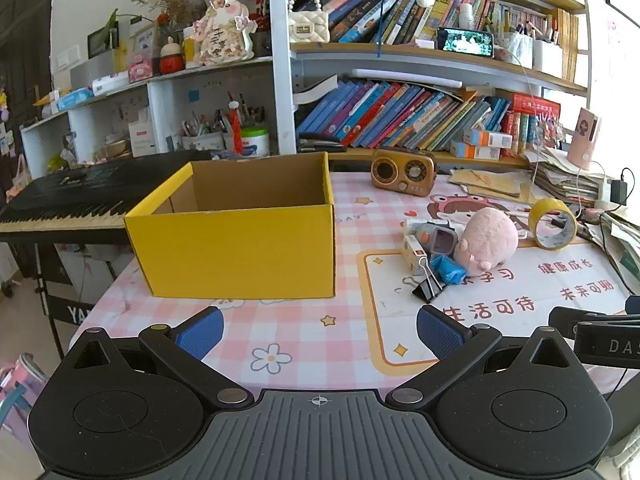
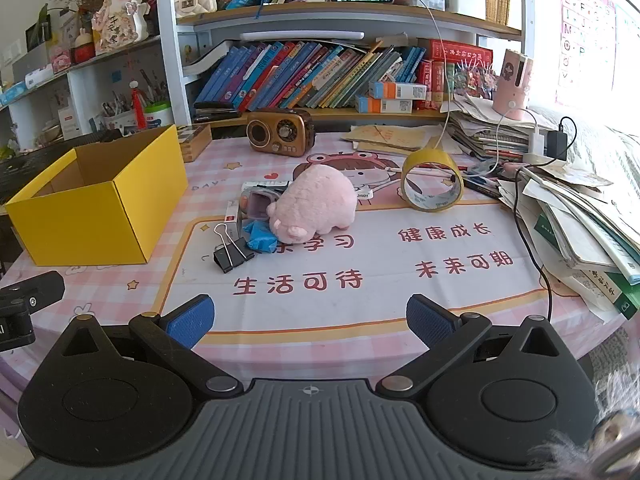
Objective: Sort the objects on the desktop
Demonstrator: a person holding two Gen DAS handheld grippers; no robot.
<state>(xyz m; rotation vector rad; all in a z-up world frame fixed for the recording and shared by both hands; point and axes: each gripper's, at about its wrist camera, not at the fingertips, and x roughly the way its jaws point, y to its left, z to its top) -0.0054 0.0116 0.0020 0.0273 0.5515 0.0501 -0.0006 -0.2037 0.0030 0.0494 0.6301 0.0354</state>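
The left tool (image 1: 319, 334) hovers low over the near edge of the counter (image 1: 304, 332), level and pointing straight ahead, its two blue-padded fingers (image 1: 200, 330) spread wide apart with nothing between them. The right tool (image 2: 308, 320) is held the same way just beside it, fingers (image 2: 191, 320) also wide apart and empty; a black part of the left tool shows at the left edge of the right wrist view.

The counter is covered by a pink checked mat with cartoon figures and red Chinese characters. On its left side stands an open yellow cardboard box (image 1: 240, 248), directly ahead of the left tool. From these angles its brown inside looks empty, though the floor of the box is hidden from the left wrist view.

To the right of the box, well apart from it, lies a small cluster of things: a pink plush pig (image 2: 316, 204) lying on its side, a crumpled blue item (image 2: 260, 240) touching its snout, a black binder clip (image 2: 232, 254) nearest the tools, and a grey and lilac gadget (image 2: 260, 204) with small white boxes behind the pig. A roll of yellow tape (image 2: 432, 184) stands on edge further right. A brown retro radio (image 2: 280, 132) sits at the back, in front of bookshelves.
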